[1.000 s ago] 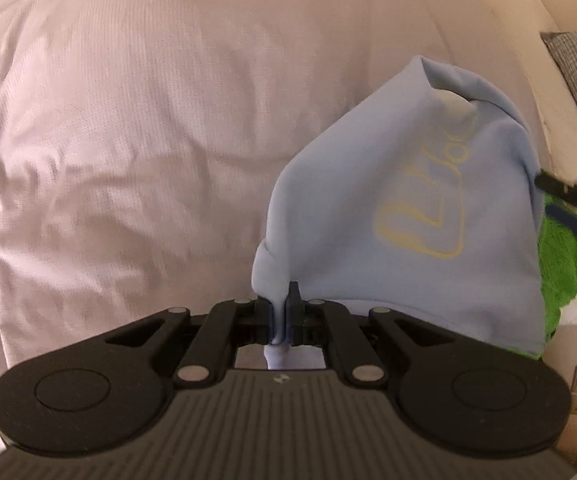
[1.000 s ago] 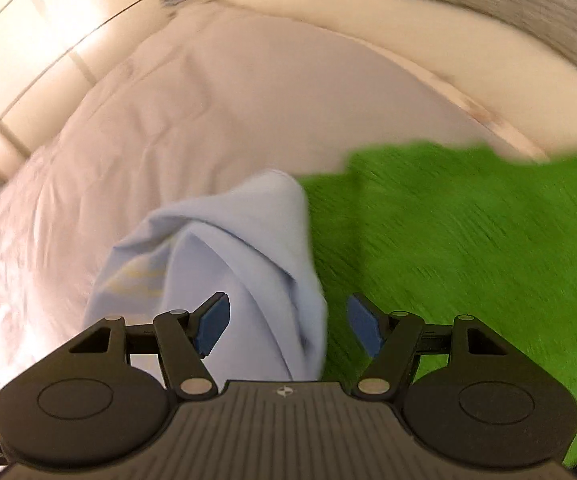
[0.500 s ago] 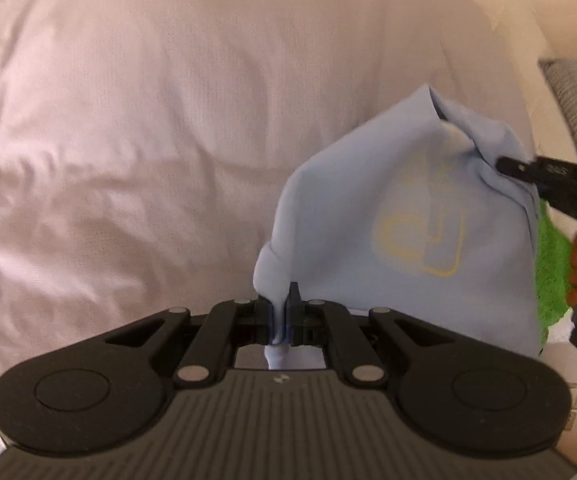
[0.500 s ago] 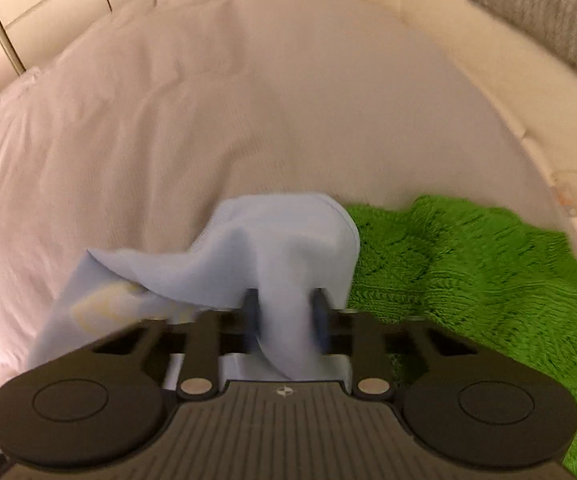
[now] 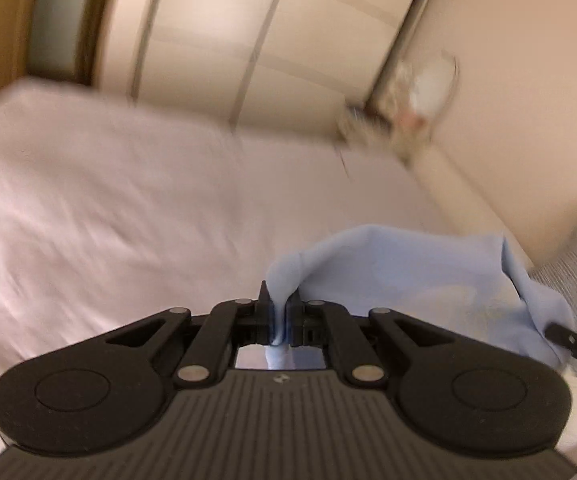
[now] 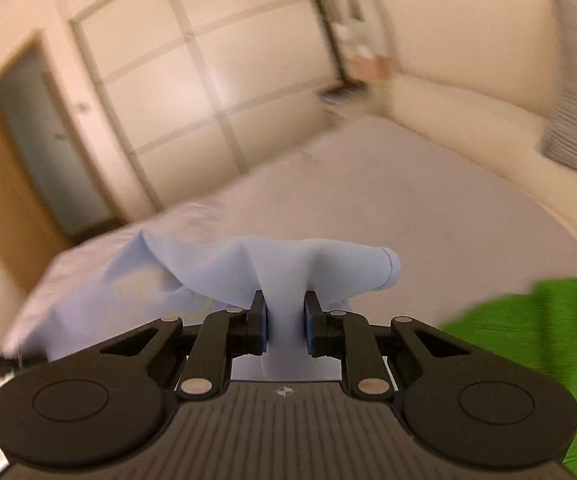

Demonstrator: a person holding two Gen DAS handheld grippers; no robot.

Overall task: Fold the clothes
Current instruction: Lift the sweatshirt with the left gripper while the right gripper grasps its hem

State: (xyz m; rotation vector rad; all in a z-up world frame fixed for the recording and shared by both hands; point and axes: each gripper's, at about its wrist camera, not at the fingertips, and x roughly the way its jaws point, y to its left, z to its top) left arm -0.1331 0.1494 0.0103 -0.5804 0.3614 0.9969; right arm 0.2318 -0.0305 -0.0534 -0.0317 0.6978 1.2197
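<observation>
- The left tongs [image 5: 279,316] are clamped tight on a pinch of the blue shirt [image 5: 408,276].
- The right tongs [image 6: 285,322] have just been closing, and their pads now squeeze a thicker bunch of the same shirt.
- The shirt hangs stretched between both tongs, above the bed [image 5: 108,208].
- A green knit [image 6: 528,340] lies at the bed's right edge.
</observation>
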